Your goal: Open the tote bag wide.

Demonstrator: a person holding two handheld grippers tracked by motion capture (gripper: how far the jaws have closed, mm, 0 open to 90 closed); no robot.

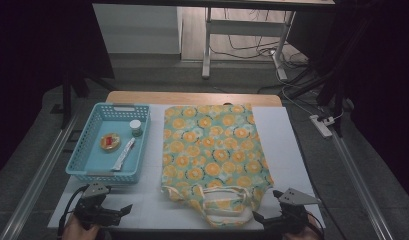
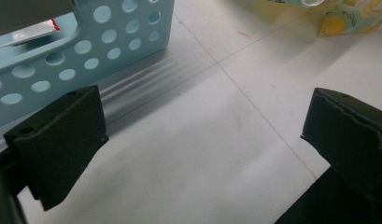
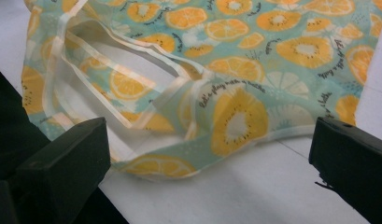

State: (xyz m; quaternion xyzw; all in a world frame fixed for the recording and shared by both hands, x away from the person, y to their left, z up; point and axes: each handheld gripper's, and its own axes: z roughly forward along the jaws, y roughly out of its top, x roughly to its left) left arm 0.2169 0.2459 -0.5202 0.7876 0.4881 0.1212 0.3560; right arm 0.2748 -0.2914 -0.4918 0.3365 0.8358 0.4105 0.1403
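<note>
Both empty, jaws wide: right gripper (image 1: 266, 216) just short of bag (image 1: 212, 145) handles (image 1: 219, 200) dead ahead, left gripper (image 1: 114, 211) near basket (image 1: 87, 167), farther from bag.

A basket (image 1: 87, 150) (holding a tube (image 1: 123, 154), jar (image 1: 136, 128) and tin (image 1: 110, 141)) sits left of the bag (image 1: 212, 150) on the table (image 1: 282, 145).

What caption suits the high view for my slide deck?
Two open grippers, left and right, flank an orange-print tote bag beside a blue basket.
</note>
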